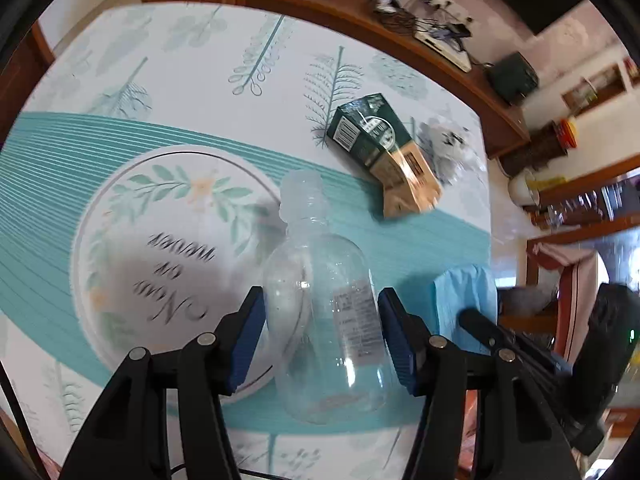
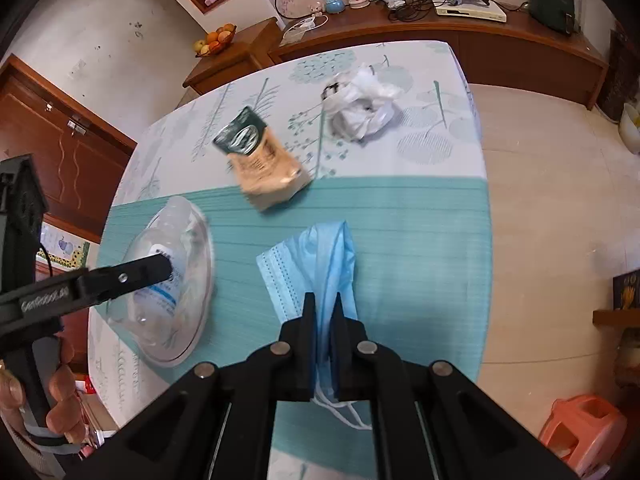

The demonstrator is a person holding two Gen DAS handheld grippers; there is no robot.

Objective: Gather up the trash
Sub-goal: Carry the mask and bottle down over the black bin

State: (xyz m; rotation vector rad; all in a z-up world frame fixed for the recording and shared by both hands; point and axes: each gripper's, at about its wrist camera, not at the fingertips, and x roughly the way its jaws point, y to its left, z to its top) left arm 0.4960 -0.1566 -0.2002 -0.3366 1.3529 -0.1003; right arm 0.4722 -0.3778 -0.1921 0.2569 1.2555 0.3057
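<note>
A clear plastic bottle (image 1: pixel 316 248) sits between the blue pads of my left gripper (image 1: pixel 320 296), which press on its sides, neck pointing away. It hangs over the edge of a white plate with a leaf print (image 1: pixel 160 208). In the right wrist view the bottle (image 2: pixel 168 264) and one left finger (image 2: pixel 132 276) show at the left. My right gripper (image 2: pixel 323 300) is shut on a light blue face mask (image 2: pixel 312 264), whose ear loops dangle below the fingers. A green and tan carton (image 2: pixel 260 160) and a crumpled white wad (image 2: pixel 364 108) lie farther back on the tablecloth.
The table's (image 2: pixel 440 220) right edge drops to a tiled floor. A wooden sideboard (image 2: pixel 500 40) with cables and devices runs behind it. An orange plastic stool (image 2: pixel 584 428) stands at the lower right. A hand (image 2: pixel 60 400) holds the left gripper's handle.
</note>
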